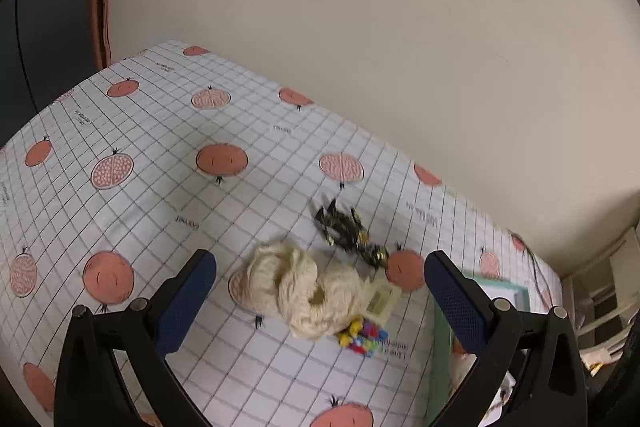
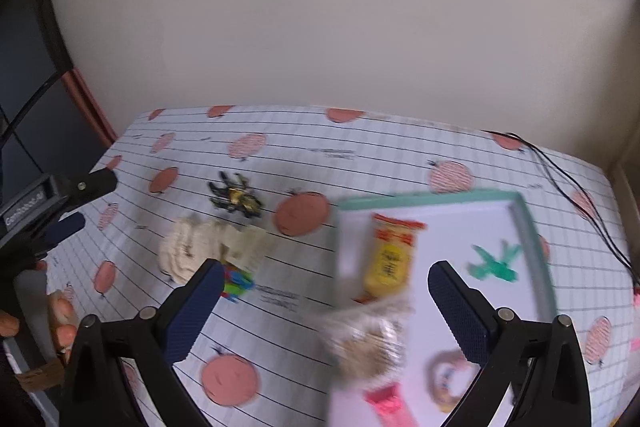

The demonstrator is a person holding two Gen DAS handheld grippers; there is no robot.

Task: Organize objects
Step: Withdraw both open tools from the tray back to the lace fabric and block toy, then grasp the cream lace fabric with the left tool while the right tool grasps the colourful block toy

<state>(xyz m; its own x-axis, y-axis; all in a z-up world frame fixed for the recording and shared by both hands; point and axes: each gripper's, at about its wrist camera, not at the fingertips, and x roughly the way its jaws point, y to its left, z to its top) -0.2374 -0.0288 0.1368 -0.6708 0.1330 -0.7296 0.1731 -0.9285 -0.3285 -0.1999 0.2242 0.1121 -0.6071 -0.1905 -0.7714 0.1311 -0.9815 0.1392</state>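
Both tools are working over a table covered with a gridded cloth (image 1: pixel 160 147) printed with pomegranates, and sorting appears to be partway through: a mint-rimmed tray (image 2: pixel 532 227) already holds several items while others are lying loose on the cloth. The left gripper (image 1: pixel 320 287) is hovering with its jaws spread wide and nothing between them, lined up on a cream yarn skein (image 1: pixel 300 291), soft, loosely coiled and fibrous, lying between the blue ribbed pads. Touching the skein at its 4 o'clock side is a pale boxy plastic piece (image 1: pixel 380 299), and at about 5 o'clock a cluster of small multicoloured beads (image 1: pixel 362 339). A black-and-gold glossy toy (image 1: pixel 352 231), angular and spiky, is lying apart at 1 o'clock of the skein. The right gripper (image 2: pixel 324 287) is likewise gaping and holding nothing; a blurred crinkly clear packet (image 2: pixel 368 339) is sitting just below the gap, across the tray's left rim. Inside the tray are lying a yellow sachet with a red top (image 2: pixel 392 255), a green flat figure (image 2: pixel 496 263), a pink ring-shaped item (image 2: pixel 448 375) and a pink strip (image 2: pixel 388 403). In my judgement, the skein is the next candidate: the left tool needs lowering and closing on its bulk, gently, since loose loops may snag the neighbouring pieces.
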